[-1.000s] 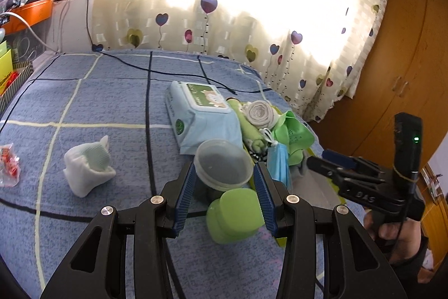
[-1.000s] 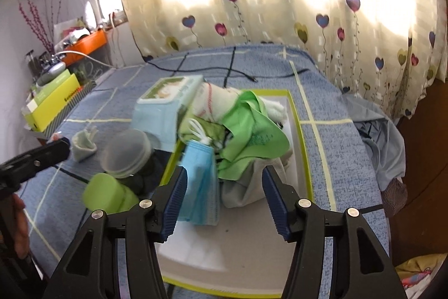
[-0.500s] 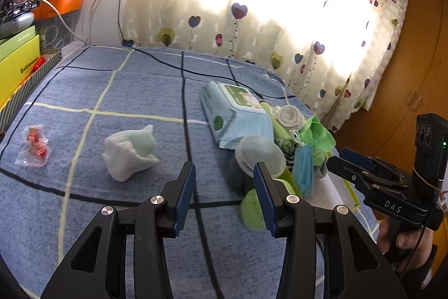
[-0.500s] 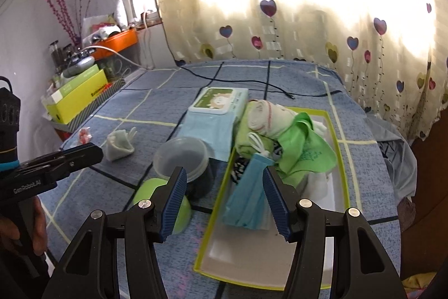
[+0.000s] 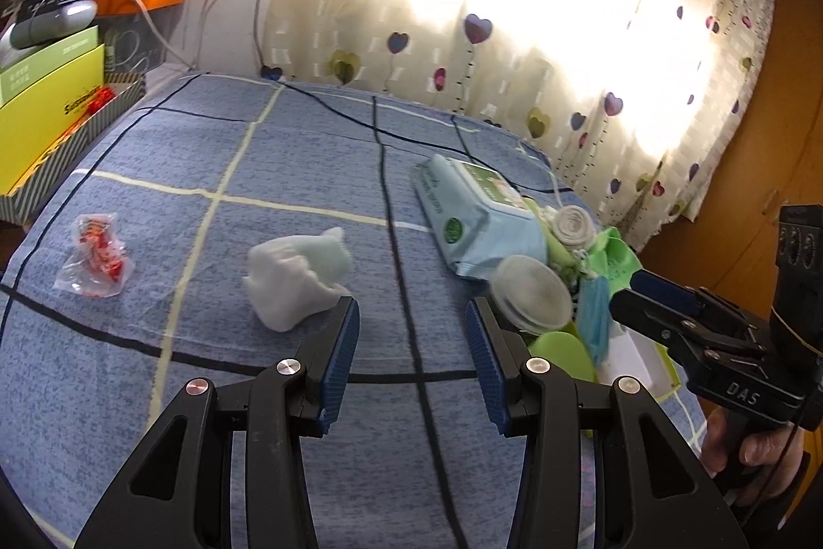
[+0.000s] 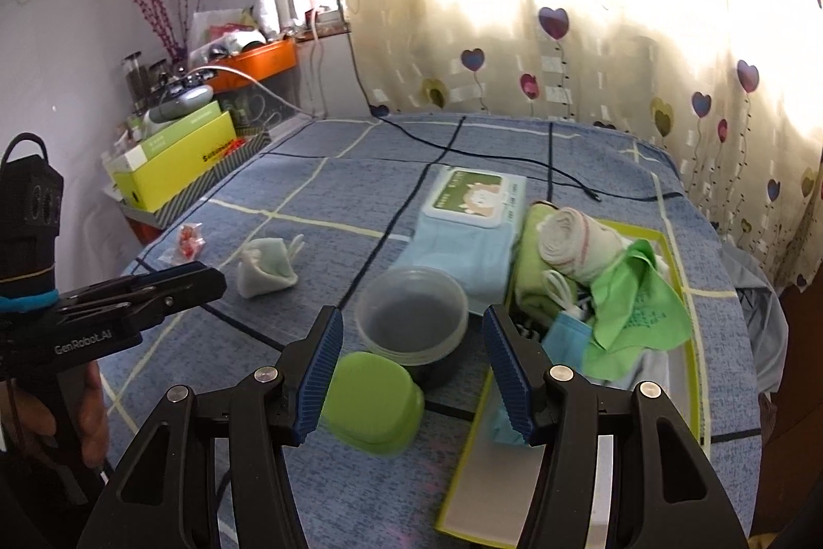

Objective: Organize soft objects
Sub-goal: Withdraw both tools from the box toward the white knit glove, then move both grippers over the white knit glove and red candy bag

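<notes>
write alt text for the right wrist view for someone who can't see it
The open right gripper hovers over a blue checked bedspread, above a lime green plastic lid and a clear round plastic tub. To the right, a yellow-rimmed tray holds piled cloths and a blue face mask; the left gripper enters at the left.

I am working in a home bedroom: a bed under a blue checked cover (image 5: 257,168) spreads out ahead of both tongs. Beyond its far edge hang heart-printed curtains (image 6: 591,34) lit from behind. A cluttered orange shelf (image 6: 257,63) sits off to my left, and wooden wardrobe doors (image 5: 761,168) to my right.
</notes>
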`<state>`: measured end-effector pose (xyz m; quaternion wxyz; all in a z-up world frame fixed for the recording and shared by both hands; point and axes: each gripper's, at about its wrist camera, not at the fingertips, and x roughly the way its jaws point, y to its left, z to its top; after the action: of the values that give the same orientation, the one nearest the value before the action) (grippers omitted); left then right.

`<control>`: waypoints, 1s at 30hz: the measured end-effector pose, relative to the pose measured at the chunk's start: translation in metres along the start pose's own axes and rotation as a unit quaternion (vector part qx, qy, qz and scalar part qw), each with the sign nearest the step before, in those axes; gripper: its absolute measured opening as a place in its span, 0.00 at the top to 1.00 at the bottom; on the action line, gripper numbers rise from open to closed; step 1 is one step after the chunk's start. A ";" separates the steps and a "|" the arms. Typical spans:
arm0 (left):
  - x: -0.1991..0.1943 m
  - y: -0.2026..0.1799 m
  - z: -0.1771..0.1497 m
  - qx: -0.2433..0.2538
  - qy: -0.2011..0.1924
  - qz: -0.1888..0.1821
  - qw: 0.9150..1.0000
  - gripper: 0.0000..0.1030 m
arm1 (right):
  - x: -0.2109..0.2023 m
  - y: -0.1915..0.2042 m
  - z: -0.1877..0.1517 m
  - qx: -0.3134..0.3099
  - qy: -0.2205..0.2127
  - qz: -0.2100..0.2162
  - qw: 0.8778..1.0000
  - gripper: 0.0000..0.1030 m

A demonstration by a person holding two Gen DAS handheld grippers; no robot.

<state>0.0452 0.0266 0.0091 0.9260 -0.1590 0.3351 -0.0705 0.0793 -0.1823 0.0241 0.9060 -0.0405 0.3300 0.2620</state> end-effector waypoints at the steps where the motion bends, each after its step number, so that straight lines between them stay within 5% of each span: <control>1: 0.000 0.005 0.000 -0.004 0.000 0.005 1.000 0.57 | 0.002 0.004 0.001 -0.003 0.001 0.004 1.000 0.45; 30: -0.009 0.143 0.018 -0.083 -0.010 0.120 0.989 0.57 | 0.126 0.108 0.030 -0.069 0.089 0.109 0.988 0.36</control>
<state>0.0529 0.1673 -0.0214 0.9147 -0.1950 0.3470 0.0705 0.1234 -0.0259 -0.0196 0.8339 -0.0897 0.3931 0.3769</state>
